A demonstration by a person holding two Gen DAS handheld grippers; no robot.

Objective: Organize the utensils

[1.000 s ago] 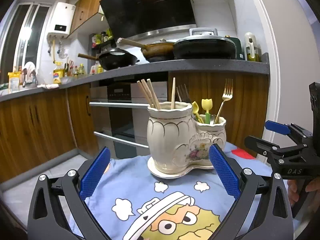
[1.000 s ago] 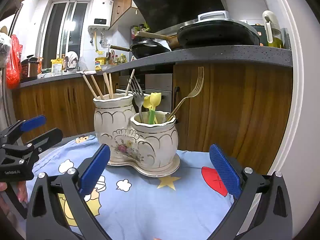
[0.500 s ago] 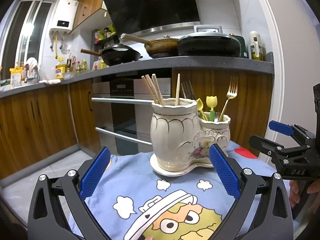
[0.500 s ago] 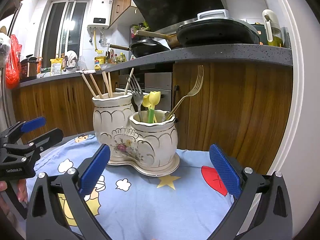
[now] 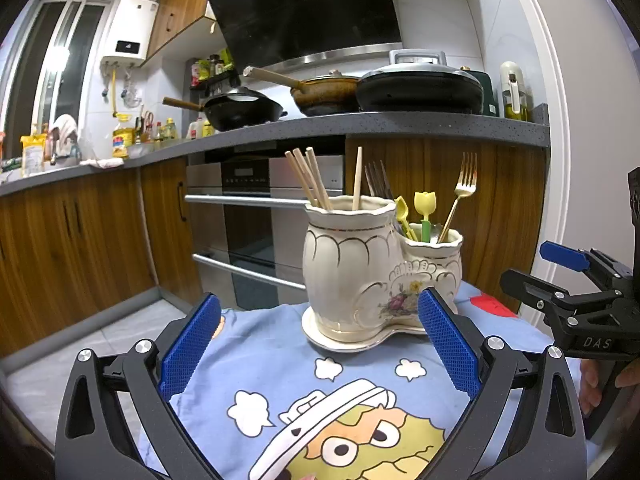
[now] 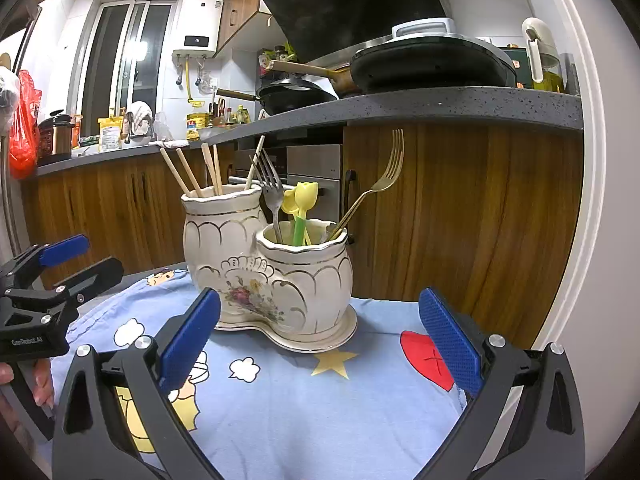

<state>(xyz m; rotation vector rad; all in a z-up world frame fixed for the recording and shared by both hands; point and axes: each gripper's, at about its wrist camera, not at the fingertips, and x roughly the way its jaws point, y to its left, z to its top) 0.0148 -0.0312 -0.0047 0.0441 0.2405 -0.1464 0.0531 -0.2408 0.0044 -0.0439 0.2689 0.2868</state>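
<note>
A cream double-pot holder [image 5: 376, 276] is standing on a blue cartoon cloth [image 6: 296, 392]. Chopsticks [image 5: 310, 178] are sitting in its taller pot, while forks [image 6: 374, 188] and yellow spoons [image 6: 302, 208] are sitting in the shorter one. The left gripper [image 5: 320, 344] and right gripper [image 6: 316, 340] are hovering near it, fingers spread wide (both empty).
</note>
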